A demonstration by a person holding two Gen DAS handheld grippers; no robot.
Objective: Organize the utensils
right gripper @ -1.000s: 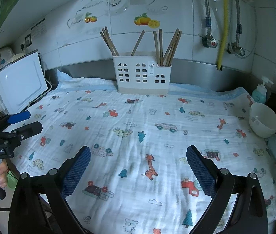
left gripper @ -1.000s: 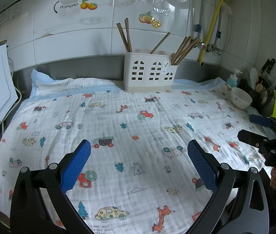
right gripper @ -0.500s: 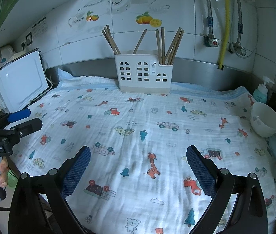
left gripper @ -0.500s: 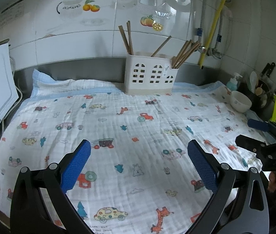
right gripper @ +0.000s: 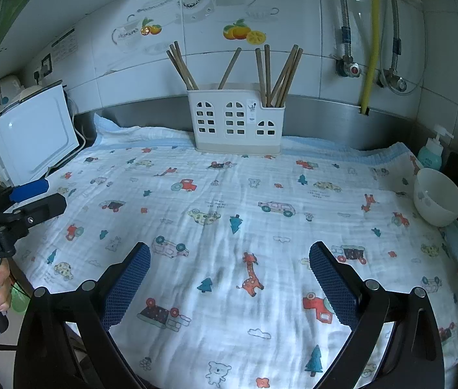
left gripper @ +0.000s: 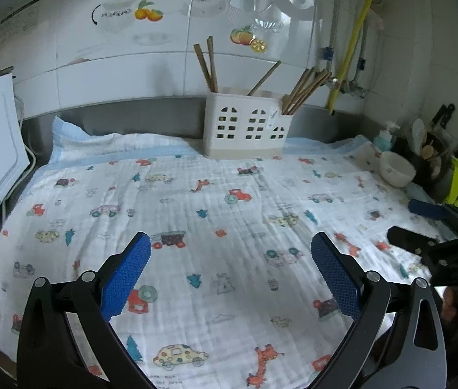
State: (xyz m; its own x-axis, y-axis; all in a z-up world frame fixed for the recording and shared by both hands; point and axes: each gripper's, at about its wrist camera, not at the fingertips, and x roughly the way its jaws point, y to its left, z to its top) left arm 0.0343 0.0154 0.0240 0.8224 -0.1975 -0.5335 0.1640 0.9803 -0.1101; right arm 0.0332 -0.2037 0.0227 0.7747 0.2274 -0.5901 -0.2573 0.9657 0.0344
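Observation:
A white utensil holder (left gripper: 245,123) (right gripper: 237,123) with window cut-outs stands against the back wall on the printed cloth. Several wooden chopsticks (left gripper: 303,89) (right gripper: 277,74) stick up from its compartments, most in the right one. My left gripper (left gripper: 229,259) hovers open over the near part of the cloth, holding nothing. My right gripper (right gripper: 229,262) is likewise open and empty. Each gripper shows at the edge of the other's view: the right gripper (left gripper: 423,227) at far right, the left gripper (right gripper: 34,197) at far left.
A cartoon-print cloth (left gripper: 212,210) (right gripper: 261,194) covers the counter. A white bowl (left gripper: 395,168) (right gripper: 438,196) sits at the right edge beside a teal soap bottle (right gripper: 431,155). A white appliance (right gripper: 34,136) stands at left. Pipes and a yellow hose (right gripper: 371,39) run down the wall.
Both cameras have drifted slightly back and up, so the holder sits a little lower in view. Both grippers stay open and empty.

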